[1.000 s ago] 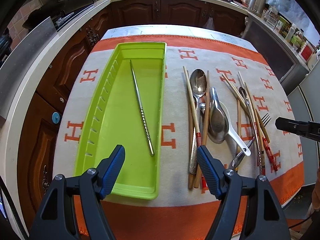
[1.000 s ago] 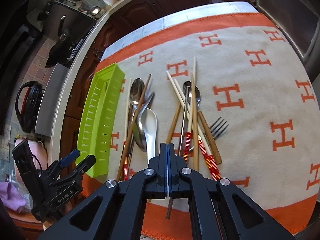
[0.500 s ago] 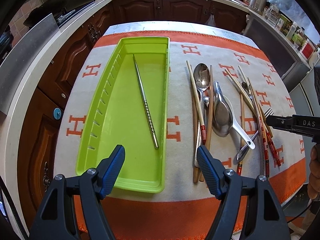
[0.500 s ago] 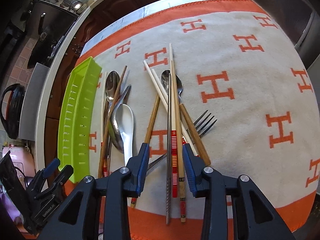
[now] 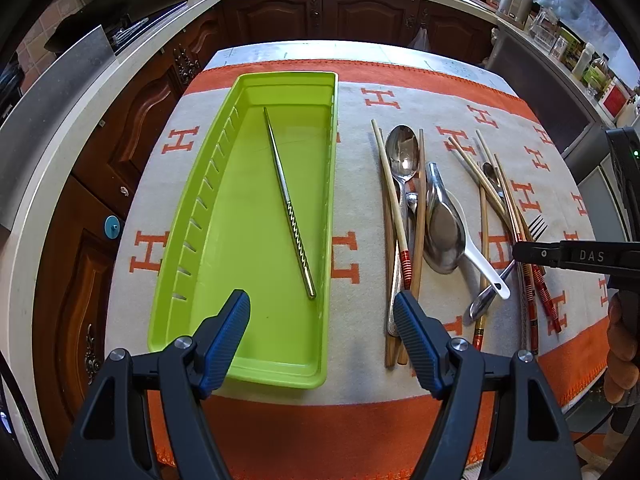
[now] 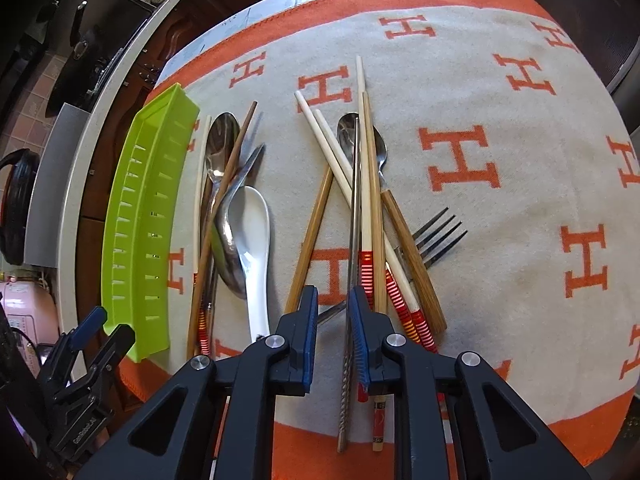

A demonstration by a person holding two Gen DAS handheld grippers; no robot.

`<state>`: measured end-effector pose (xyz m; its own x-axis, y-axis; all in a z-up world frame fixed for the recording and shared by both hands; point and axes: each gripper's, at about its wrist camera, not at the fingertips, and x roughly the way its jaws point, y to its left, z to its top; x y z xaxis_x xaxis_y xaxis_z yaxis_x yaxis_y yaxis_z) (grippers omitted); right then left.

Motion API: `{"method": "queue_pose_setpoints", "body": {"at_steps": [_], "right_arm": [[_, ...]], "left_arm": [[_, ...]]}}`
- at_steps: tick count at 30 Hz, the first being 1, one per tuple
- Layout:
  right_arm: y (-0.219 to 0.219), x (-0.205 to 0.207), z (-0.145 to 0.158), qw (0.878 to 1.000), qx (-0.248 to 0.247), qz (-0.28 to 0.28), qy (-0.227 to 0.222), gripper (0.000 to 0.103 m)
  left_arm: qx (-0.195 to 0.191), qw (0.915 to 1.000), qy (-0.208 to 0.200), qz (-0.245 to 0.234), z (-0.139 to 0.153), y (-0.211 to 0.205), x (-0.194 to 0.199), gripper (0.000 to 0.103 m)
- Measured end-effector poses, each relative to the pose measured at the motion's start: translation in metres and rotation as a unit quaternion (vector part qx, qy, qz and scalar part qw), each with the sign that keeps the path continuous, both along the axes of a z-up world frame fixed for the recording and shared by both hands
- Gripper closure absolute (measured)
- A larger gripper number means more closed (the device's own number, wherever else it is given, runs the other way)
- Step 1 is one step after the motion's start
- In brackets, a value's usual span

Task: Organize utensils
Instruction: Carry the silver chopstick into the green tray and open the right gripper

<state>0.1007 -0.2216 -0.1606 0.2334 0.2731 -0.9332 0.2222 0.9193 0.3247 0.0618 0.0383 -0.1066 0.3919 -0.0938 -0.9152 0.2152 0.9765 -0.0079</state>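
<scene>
A lime-green tray (image 5: 332, 160) lies on the left of the cloth, with one metal chopstick (image 5: 288, 204) inside it. My left gripper (image 5: 320, 304) hangs open above the tray's near end and holds nothing. To the right lie mixed utensils: steel spoons (image 5: 404, 152), a white ceramic spoon (image 6: 252, 232), wooden chopsticks (image 6: 370, 184) and a fork (image 6: 440, 228). My right gripper (image 6: 334, 320) is low over the right-hand pile. Its jaws are closing, with a second metal chopstick (image 6: 354, 200) between them beside the right pad (image 6: 360, 340). The left pad does not touch it.
An orange and beige cloth (image 6: 500, 120) with H marks covers the table. Dark wood cabinets (image 5: 360, 12) and a counter with jars stand behind. A person's hand (image 5: 620, 352) holds the right gripper at the right edge. The cloth's right half is bare.
My right gripper went from shut to open, sank onto the right-hand pile and has narrowed around the metal chopstick. The left gripper has stayed open over the tray.
</scene>
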Motion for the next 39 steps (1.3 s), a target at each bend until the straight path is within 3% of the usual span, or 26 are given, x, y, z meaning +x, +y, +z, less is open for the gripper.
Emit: {"method": "queue_pose_setpoints", "body": {"at_steps": [8,14,18,23,29,32,39], "right_arm": [[0.0,0.016,-0.011,1.0,-0.016,-0.008,0.002,0.086],[0.007,0.029,-0.02,0.999,-0.042,0.0,-0.001,0.097],[0.005,0.027,-0.017,1.0,-0.024,-0.013,-0.01,0.097],[0.006,0.019,0.003,1.0,0.009,-0.016,-0.025,0.098],[0.024,0.019,0.049,0.995,0.08,-0.008,-0.051,0.097],[0.044,0.03,0.067,0.993,0.105,-0.003,-0.059,0.098],[0.126,0.071,0.09,0.992,0.1,0.034,-0.071,0.097]], "left_arm": [[-0.002,1.0,0.005,-0.003,-0.004,-0.001,0.001,0.031],[-0.003,1.0,0.007,-0.003,-0.005,0.0,0.001,0.031],[-0.004,1.0,0.003,0.002,-0.003,0.004,0.0,0.031],[-0.001,0.9999,-0.01,0.01,0.006,0.013,0.001,0.031],[0.019,0.9969,-0.058,0.05,0.031,0.04,0.013,0.031],[0.028,0.994,-0.076,0.074,0.041,0.058,0.02,0.03],[0.031,0.9894,-0.089,0.11,0.045,0.089,0.031,0.028]]}}
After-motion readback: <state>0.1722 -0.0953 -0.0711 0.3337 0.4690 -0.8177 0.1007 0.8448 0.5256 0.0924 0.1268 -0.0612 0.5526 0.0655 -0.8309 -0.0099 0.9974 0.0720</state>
